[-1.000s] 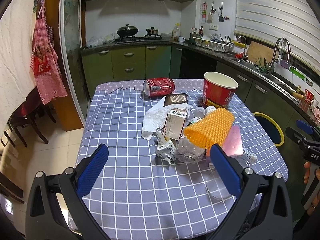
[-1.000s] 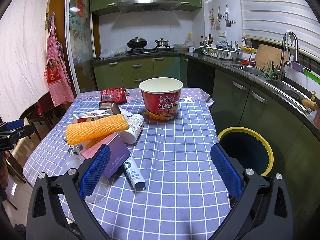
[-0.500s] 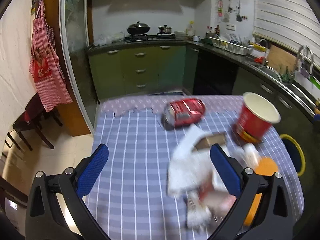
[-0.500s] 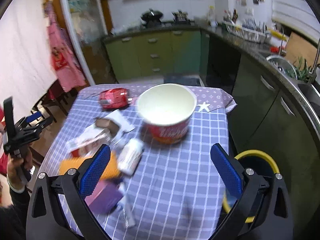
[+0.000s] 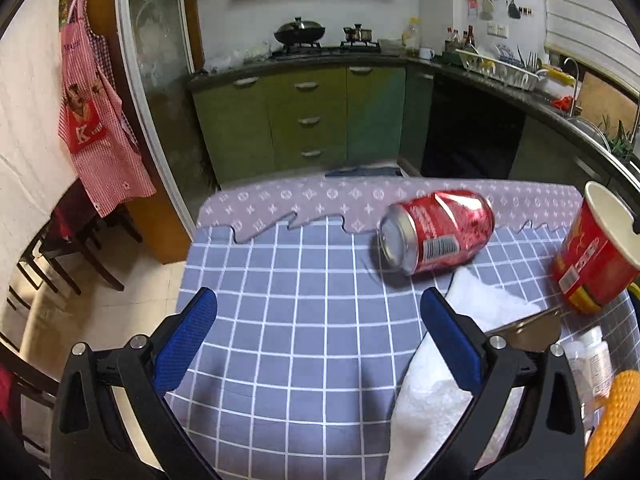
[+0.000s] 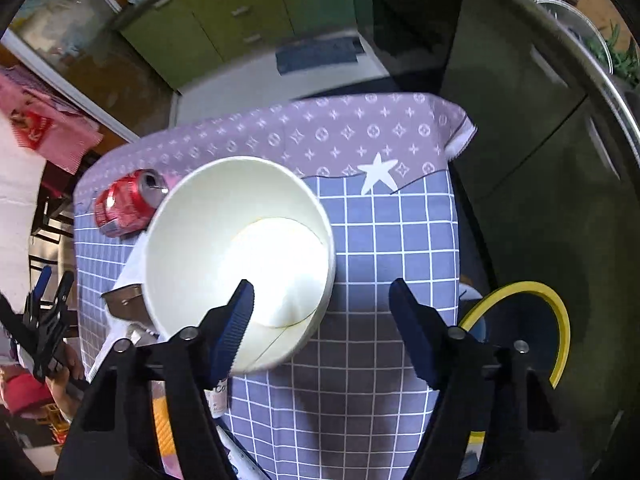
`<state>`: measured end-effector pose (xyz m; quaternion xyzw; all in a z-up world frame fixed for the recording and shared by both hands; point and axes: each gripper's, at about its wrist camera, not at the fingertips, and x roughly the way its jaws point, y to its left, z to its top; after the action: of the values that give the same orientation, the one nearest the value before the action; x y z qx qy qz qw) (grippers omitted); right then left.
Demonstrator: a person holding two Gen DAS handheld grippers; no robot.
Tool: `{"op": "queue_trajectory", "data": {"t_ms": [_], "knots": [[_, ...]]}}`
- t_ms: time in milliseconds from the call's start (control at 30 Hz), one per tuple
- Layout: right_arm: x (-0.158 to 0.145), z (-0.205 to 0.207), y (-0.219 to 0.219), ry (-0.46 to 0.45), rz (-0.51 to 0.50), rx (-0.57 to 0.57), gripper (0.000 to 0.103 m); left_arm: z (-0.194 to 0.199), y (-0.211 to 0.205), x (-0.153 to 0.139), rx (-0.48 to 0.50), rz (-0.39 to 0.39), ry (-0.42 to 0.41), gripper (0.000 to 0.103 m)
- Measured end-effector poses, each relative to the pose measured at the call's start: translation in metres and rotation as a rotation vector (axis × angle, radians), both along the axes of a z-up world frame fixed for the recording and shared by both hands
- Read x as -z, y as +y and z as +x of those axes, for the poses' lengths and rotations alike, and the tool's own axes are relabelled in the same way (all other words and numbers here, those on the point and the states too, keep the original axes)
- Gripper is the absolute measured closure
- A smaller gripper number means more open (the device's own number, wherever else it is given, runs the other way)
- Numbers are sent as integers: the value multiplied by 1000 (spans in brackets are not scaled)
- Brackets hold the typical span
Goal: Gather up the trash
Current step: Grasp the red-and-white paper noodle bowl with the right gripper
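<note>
Green kitchen cabinets (image 5: 308,120) stood behind a checked tablecloth (image 5: 280,280). Left gripper (image 5: 318,340) hung wide open over bare cloth, a red can (image 5: 436,236) lying beyond it. Right gripper (image 6: 322,308), jaws just narrowing (nothing pinched yet), straddled the paper bowl (image 6: 224,240) rim beside the yellow-rimmed bin (image 6: 560,320).
</note>
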<state>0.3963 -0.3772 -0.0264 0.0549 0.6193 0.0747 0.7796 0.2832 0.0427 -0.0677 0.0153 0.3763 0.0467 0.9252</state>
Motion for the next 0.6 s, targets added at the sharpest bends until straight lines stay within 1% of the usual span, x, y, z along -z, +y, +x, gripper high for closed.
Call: {"op": "queue_trajectory", "data": {"t_ms": [33, 100, 167, 233, 267, 300, 367, 533, 600], "knots": [[5, 5, 1, 18, -5, 4, 41, 0, 0, 2, 6, -6, 6, 6], [12, 13, 4, 39, -18, 10, 53, 0, -1, 7, 14, -8, 17, 6], [18, 17, 8, 64, -30, 11, 56, 0, -4, 11, 22, -1, 21, 6], [28, 21, 13, 94, -63, 14, 57, 0, -7, 14, 32, 11, 25, 6], [30, 24, 13, 102, -69, 16, 63, 0, -8, 15, 38, 11, 28, 6], [33, 25, 14, 111, -76, 21, 77, 0, -8, 16, 41, 9, 29, 6], [38, 27, 15, 116, -96, 18, 95, -1, -9, 16, 46, 2, 30, 6], [42, 27, 12, 114, -85, 19, 97, 0, -7, 18, 48, -11, 39, 6], [38, 26, 6, 109, -60, 28, 98, 0, -6, 18, 48, -17, 42, 6]]}}
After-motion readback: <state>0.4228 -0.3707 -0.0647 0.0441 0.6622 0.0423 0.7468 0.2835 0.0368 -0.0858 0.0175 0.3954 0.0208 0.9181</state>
